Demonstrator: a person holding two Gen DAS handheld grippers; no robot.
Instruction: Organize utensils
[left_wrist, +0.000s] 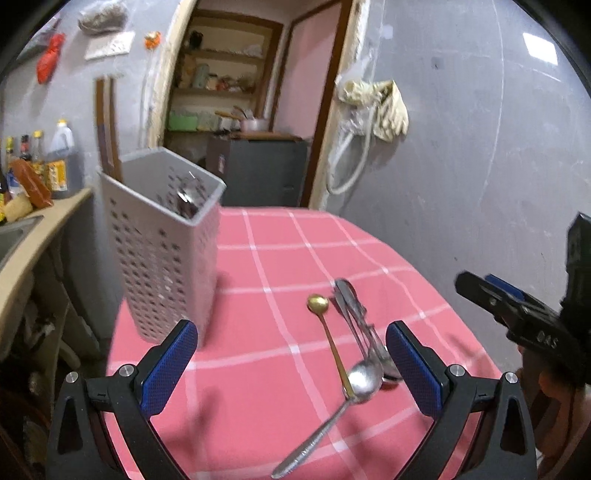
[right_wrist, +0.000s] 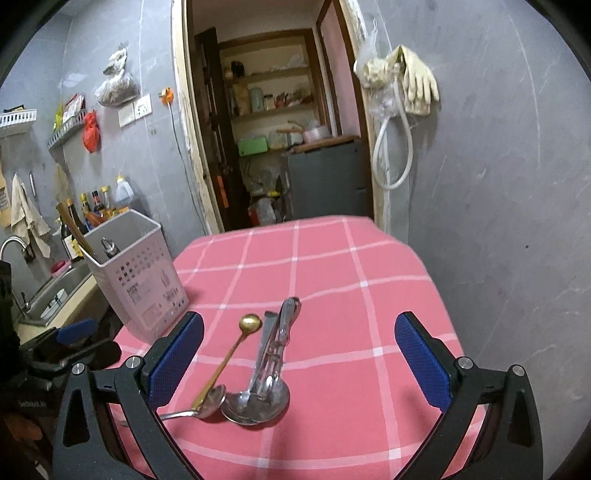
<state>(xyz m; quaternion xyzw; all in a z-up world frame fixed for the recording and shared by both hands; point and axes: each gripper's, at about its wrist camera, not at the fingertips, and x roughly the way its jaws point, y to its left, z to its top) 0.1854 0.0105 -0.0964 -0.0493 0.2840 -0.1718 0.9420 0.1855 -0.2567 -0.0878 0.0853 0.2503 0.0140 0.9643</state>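
Even, moderate indoor light is seen; soft shadows are cast on the surface (left_wrist: 280, 258). Straight lines are bent near dark vignetted edges. Slight blur is seen in the left view.

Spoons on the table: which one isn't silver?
The small gold spoon, lying left of the silver pile. Its bowl and thin handle are gold-coloured; every other spoon on the pink cloth is silver.

glossy metal spoons (right_wrist: 255, 402), perforated plastic basket (right_wrist: 144, 280)
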